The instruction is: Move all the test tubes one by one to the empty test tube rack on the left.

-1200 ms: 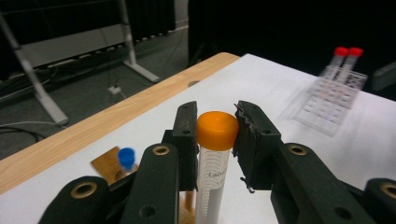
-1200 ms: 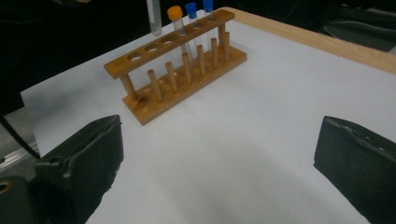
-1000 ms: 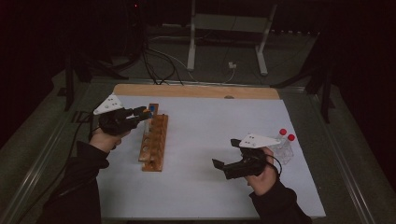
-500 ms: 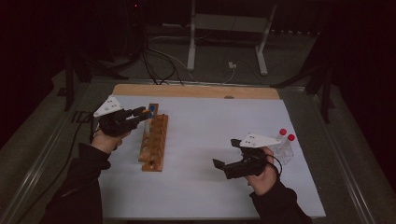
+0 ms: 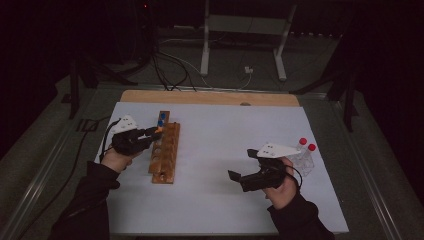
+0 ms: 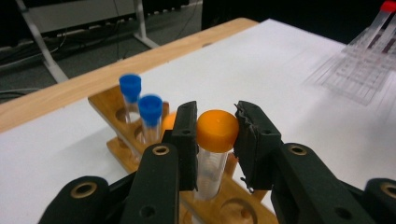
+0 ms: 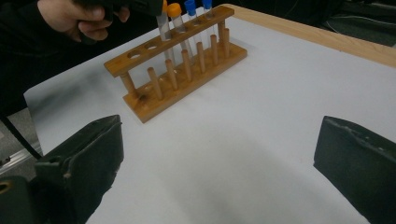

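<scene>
A wooden tube rack [image 5: 165, 155] lies left of centre on the white sheet. My left gripper [image 5: 152, 133] hovers over its far half, shut on an orange-capped tube [image 6: 215, 130]. The pads press the cap from both sides, and the clear tube body [image 6: 208, 175] hangs down into the rack. Behind it stand another orange-capped tube [image 6: 168, 122] and two blue-capped tubes [image 6: 150, 112]. My right gripper [image 5: 241, 178] rests low at the right of the sheet with its jaws wide apart and nothing between them [image 7: 219, 154]. From there the rack [image 7: 182, 70] lies ahead, with the held tube [image 7: 163, 21] partly in a hole.
A clear plastic holder with two red-capped tubes [image 5: 305, 152] sits just right of my right hand. A wooden board edge [image 5: 210, 97] runs along the far side of the sheet. Cables and a metal stand [image 5: 240, 40] lie beyond the table.
My left gripper has sunk toward the rack with the orange-capped tube still in its grip. The right gripper has kept still.
</scene>
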